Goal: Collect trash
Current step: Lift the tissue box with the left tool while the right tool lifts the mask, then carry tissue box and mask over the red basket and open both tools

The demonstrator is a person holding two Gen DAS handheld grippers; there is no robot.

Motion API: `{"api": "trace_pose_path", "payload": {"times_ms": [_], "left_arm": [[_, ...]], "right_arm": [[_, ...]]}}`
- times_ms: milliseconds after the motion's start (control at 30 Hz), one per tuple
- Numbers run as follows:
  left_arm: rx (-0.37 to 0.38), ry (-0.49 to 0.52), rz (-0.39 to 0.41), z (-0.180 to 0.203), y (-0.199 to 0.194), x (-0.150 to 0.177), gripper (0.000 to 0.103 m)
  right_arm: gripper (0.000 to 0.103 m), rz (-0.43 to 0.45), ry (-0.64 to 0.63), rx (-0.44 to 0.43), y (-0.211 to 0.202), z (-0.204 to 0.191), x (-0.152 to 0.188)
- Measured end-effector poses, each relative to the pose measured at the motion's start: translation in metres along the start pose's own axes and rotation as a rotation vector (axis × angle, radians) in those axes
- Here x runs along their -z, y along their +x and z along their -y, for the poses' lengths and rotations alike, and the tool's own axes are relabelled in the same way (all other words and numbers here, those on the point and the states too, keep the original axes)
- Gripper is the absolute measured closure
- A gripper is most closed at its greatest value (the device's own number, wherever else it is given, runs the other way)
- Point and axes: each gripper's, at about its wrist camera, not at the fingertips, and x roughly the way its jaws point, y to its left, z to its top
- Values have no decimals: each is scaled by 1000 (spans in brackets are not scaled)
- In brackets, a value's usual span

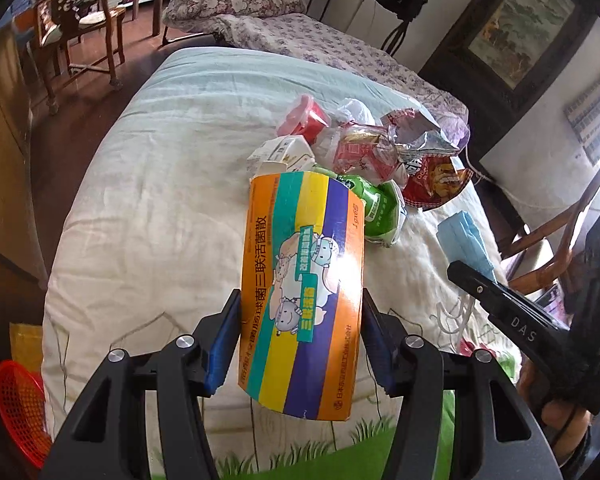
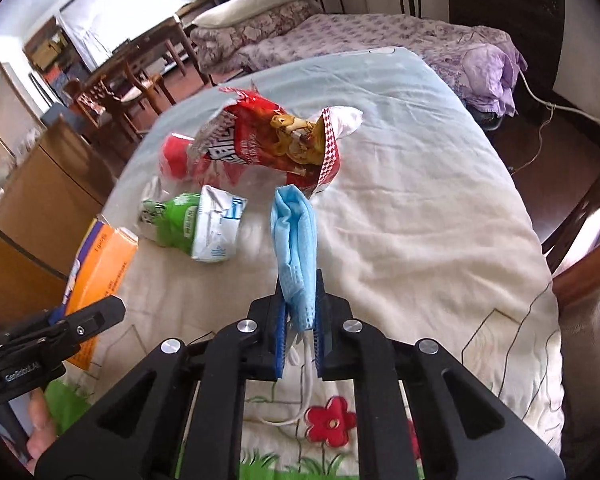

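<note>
My left gripper is shut on a striped orange, green, yellow and purple medicine box and holds it above the quilt. My right gripper is shut on a folded blue face mask, its white ear loops hanging below; the mask also shows in the left wrist view. Beyond lies a trash pile: a red snack bag, a green and white packet, a red cup and crumpled wrappers. The box shows at the left in the right wrist view.
The trash lies on a cream quilt on a bed. A red mesh basket sits on the floor at lower left. Wooden chairs stand beyond the bed's left side, and a floral-covered bed lies behind.
</note>
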Motion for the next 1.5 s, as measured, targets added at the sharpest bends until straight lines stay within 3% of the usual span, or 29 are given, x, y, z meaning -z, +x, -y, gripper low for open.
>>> {"api": "trace_pose_path", "payload": {"times_ms": [167, 367, 533, 733, 1000, 1200, 1500], "left_arm": [[11, -40, 39, -13, -27, 17, 47], [-63, -47, 101, -27, -67, 43, 47], [-68, -97, 130, -51, -97, 59, 47], [-147, -178, 209, -94, -137, 75, 47], [-211, -327, 248, -167, -172, 98, 47], [-253, -448, 231, -226, -182, 119, 47], [-321, -639, 167, -320, -193, 167, 47]], "right_arm": [[91, 20, -10, -57, -16, -11, 11], [91, 47, -85, -167, -48, -42, 25], [91, 68, -207, -239, -76, -85, 34], [91, 46, -335, -324, -93, -145, 43], [91, -62, -588, -376, -82, -255, 74], [91, -149, -746, -399, -62, -333, 109], [91, -334, -829, -440, -15, -415, 149]]}}
